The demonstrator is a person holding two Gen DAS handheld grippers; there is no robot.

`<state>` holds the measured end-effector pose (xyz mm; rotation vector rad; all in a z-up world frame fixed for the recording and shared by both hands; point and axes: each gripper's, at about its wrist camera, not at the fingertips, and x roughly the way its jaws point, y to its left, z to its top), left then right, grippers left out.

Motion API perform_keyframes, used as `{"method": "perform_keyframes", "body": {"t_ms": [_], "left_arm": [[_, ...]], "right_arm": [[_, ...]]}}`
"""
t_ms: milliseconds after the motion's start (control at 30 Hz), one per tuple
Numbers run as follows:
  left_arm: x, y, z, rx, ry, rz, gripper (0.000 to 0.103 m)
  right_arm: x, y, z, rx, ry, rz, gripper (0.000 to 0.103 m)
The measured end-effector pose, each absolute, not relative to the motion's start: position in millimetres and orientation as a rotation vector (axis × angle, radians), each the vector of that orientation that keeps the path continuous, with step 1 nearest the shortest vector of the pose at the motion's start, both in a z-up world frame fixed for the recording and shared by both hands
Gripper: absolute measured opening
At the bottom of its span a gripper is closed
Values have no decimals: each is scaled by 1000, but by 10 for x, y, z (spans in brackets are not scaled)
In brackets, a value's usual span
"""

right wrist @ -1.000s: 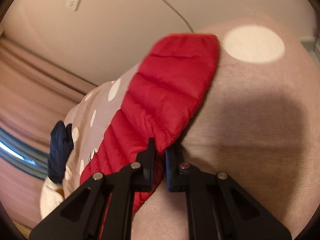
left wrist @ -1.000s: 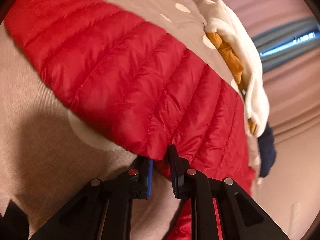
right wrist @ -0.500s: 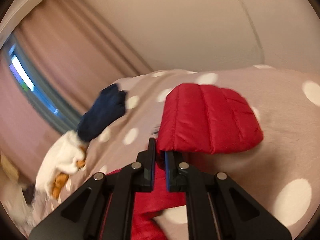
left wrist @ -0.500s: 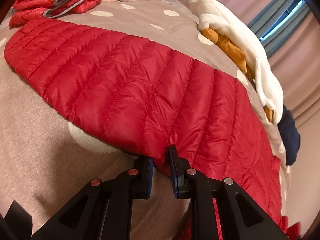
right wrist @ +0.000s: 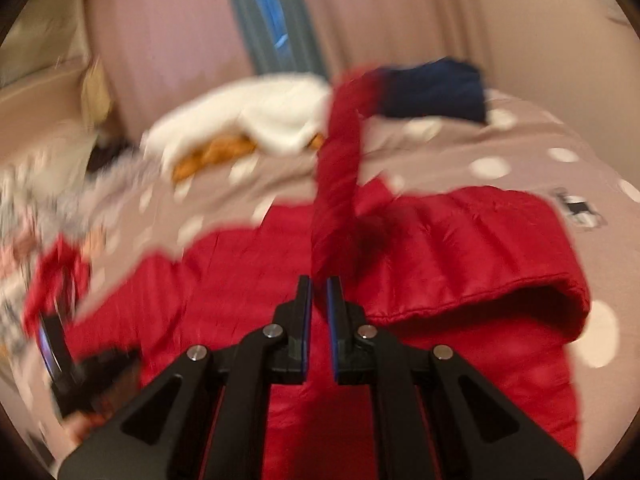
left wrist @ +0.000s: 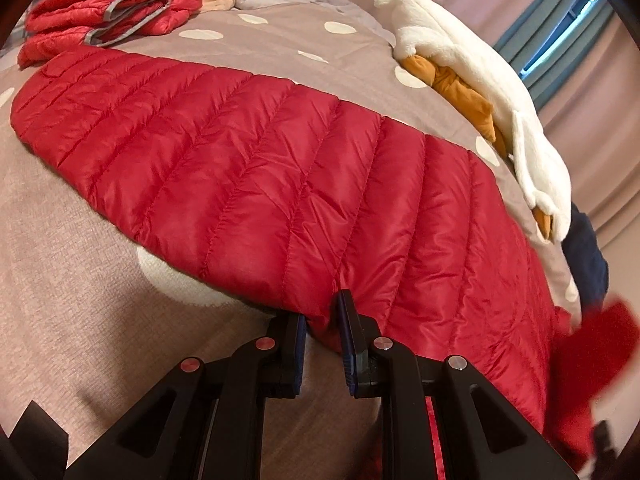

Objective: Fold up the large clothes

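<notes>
A red quilted puffer jacket (left wrist: 280,184) lies spread across a grey bedspread with white dots (left wrist: 80,280). My left gripper (left wrist: 322,320) is shut on the jacket's near edge. In the right wrist view, which is blurred, my right gripper (right wrist: 319,300) is shut on a sleeve of the jacket (right wrist: 340,168), held up above the jacket's body (right wrist: 460,248). The lifted sleeve shows as a red blur at the right edge of the left wrist view (left wrist: 592,352). The left gripper shows blurred at the left of the right wrist view (right wrist: 76,372).
A second red jacket (left wrist: 116,12) lies crumpled at the far left of the bed. A white and orange plush garment (left wrist: 480,80) and a dark blue garment (left wrist: 584,252) lie along the far side. Pink curtains and a window (right wrist: 264,20) stand behind.
My right gripper has swung the sleeve up and over towards the jacket's body; its view now faces the curtains. My left gripper holds the same edge, with the view tilted slightly.
</notes>
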<state>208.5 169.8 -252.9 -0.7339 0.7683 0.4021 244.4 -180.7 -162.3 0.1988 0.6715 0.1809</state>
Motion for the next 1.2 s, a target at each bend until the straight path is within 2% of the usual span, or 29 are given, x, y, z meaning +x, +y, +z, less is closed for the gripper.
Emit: {"method": "perform_keyframes", "body": {"t_ms": [100, 300, 333, 367, 400, 433, 533, 833, 1000, 1200], "left_arm": [[2085, 1696, -2531, -742, 767, 403, 19], [2093, 1692, -2533, -742, 764, 402, 19], [2092, 1691, -2534, -742, 764, 402, 19], [2099, 1693, -2534, -746, 763, 399, 19], [2086, 1701, -2537, -749, 762, 396, 19], [2086, 1704, -2538, -752, 761, 393, 19], [2092, 1709, -2537, -751, 761, 390, 19], [2109, 1693, -2536, -743, 759, 391, 19], [2116, 1693, -2538, -741, 760, 391, 19], [2138, 1674, -2535, -723, 765, 398, 19]], "right_arm": [[2516, -1586, -1824, 161, 734, 236, 8], [2398, -1467, -1732, 103, 688, 257, 11], [2401, -1474, -1728, 103, 697, 243, 25], [2401, -1554, -1721, 111, 716, 238, 59], [2461, -1620, -1730, 127, 737, 232, 79], [2524, -1695, -1741, 148, 750, 216, 103], [2641, -1930, -1797, 165, 776, 95, 102], [2884, -2104, -2000, -40, 784, -24, 102], [3005, -2163, -2111, -79, 842, 32, 102], [2969, -1939, -2127, -212, 817, 154, 102]]}}
